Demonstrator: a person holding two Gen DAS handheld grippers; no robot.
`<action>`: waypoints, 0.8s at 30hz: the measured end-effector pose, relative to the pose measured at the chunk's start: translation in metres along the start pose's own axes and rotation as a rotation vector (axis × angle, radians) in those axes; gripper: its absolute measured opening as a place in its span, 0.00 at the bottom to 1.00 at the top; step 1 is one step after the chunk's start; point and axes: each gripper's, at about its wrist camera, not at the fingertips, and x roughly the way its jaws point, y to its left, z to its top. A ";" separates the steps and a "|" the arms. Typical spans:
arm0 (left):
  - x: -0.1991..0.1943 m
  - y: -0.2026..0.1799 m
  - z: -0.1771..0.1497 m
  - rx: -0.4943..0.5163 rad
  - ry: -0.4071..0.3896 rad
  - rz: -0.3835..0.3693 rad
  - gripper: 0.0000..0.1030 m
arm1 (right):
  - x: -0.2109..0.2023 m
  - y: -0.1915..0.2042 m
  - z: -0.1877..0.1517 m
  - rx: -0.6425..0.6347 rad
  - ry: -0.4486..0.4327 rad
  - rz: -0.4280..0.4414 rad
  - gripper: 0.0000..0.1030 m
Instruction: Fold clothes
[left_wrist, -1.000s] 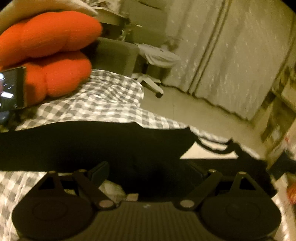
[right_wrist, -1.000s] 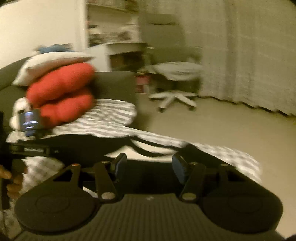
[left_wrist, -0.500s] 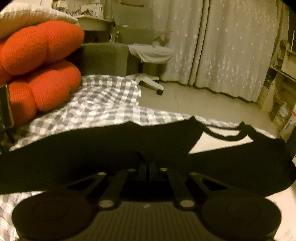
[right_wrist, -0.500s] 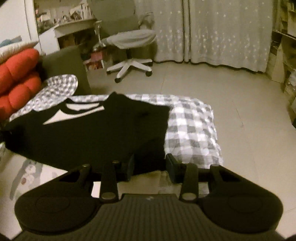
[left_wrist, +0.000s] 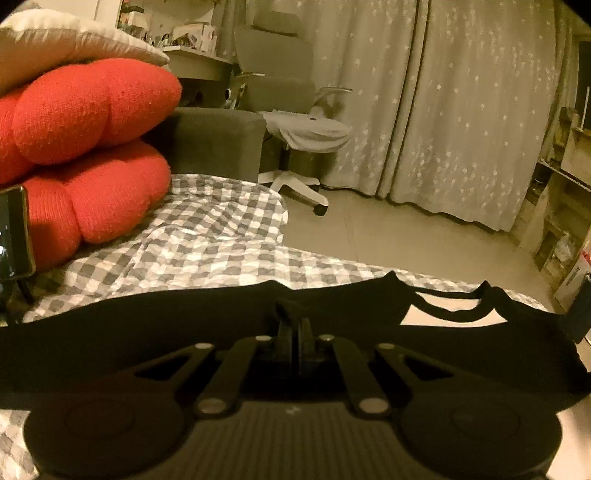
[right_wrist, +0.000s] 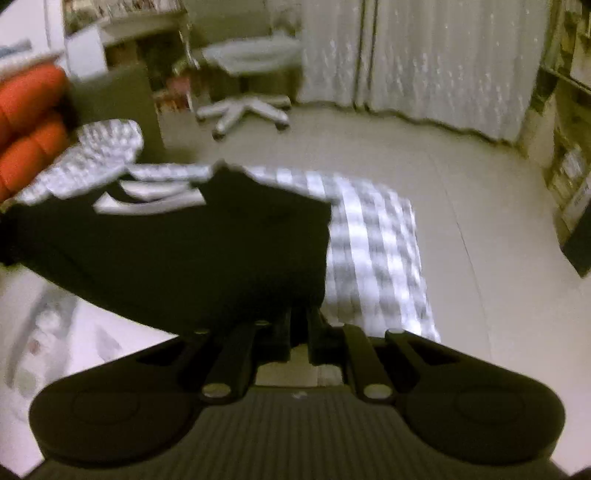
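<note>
1. Left wrist view: the left gripper (left_wrist: 294, 328) sits low in the middle, jaws pressed together on a small bunched fold of a black shirt (left_wrist: 147, 332).
2. Black shirt: it lies spread across a grey-and-white checked sheet (left_wrist: 207, 240), running from edge to edge in front of the gripper. Its neckline (left_wrist: 454, 314) shows at the right as a thin dark band over a pale patch.
3. Red cushions (left_wrist: 88, 147): two plump ones stacked at the left on the checked sheet, with a pale pillow (left_wrist: 55, 40) on top.
4. Phone-like screen (left_wrist: 13, 232): dark, gold-edged, upright at the far left edge, just in front of the lower cushion.
5. Background, left wrist view: a grey sofa arm (left_wrist: 218, 144), a white-based office chair (left_wrist: 295, 129) with a grey cloth over the seat, pale star-patterned curtains (left_wrist: 461, 110), and shelving (left_wrist: 561, 206) at the right.
6. Right wrist view, blurred: the right gripper (right_wrist: 299, 328) sits at the near edge of the black shirt (right_wrist: 192, 251), its jaws closing with only a narrow gap. The shirt's edge reaches between them; whether the pads already press on it I cannot tell.
7. Shirt in this view: it covers the left part of the checked sheet (right_wrist: 376, 251), whose bare right part ends at a pale floor (right_wrist: 461, 184).
8. Pale printed surface (right_wrist: 48, 332): it lies beneath the shirt's near-left edge.
</note>
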 end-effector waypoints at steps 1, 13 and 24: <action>0.001 0.000 0.000 -0.003 -0.001 -0.001 0.02 | -0.004 -0.001 0.002 0.009 -0.012 0.015 0.10; 0.015 0.000 -0.003 0.043 0.025 0.018 0.03 | -0.022 -0.022 0.015 0.087 -0.083 0.151 0.37; 0.012 0.001 -0.002 0.037 0.010 0.005 0.03 | 0.034 -0.043 0.048 0.233 -0.068 0.190 0.41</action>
